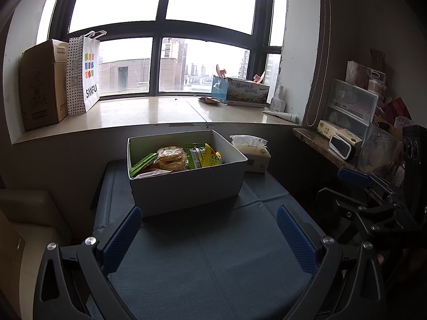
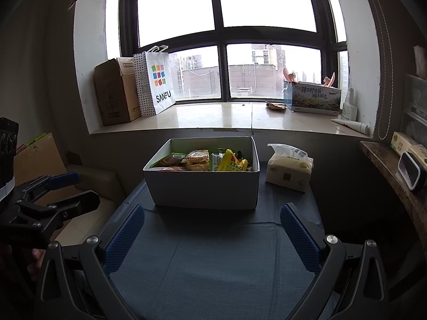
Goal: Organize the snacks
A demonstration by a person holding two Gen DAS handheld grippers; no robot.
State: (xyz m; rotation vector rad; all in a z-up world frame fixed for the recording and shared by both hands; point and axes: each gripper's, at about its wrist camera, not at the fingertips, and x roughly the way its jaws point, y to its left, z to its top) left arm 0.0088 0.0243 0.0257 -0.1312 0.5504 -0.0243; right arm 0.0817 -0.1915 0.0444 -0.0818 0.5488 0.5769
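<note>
A white open box (image 1: 186, 186) (image 2: 202, 189) stands on the dark blue table (image 1: 208, 261) (image 2: 221, 261) at its far side. It holds several snack packs: a clear pack of round biscuits (image 1: 170, 157) (image 2: 197, 160), green packets (image 1: 194, 156) and a yellow packet (image 1: 212, 156) (image 2: 232, 162). My left gripper (image 1: 209, 229) is open and empty, held over the table in front of the box. My right gripper (image 2: 212, 226) is open and empty, also in front of the box. Each gripper shows at the edge of the other's view.
A tissue pack (image 1: 253, 154) (image 2: 289, 169) sits right of the box. Behind is a window sill (image 1: 160, 112) with a cardboard box (image 1: 42, 85), a SANFU bag (image 1: 84, 74) and a printed carton (image 1: 240, 90). A cluttered shelf (image 1: 347, 138) is at the right.
</note>
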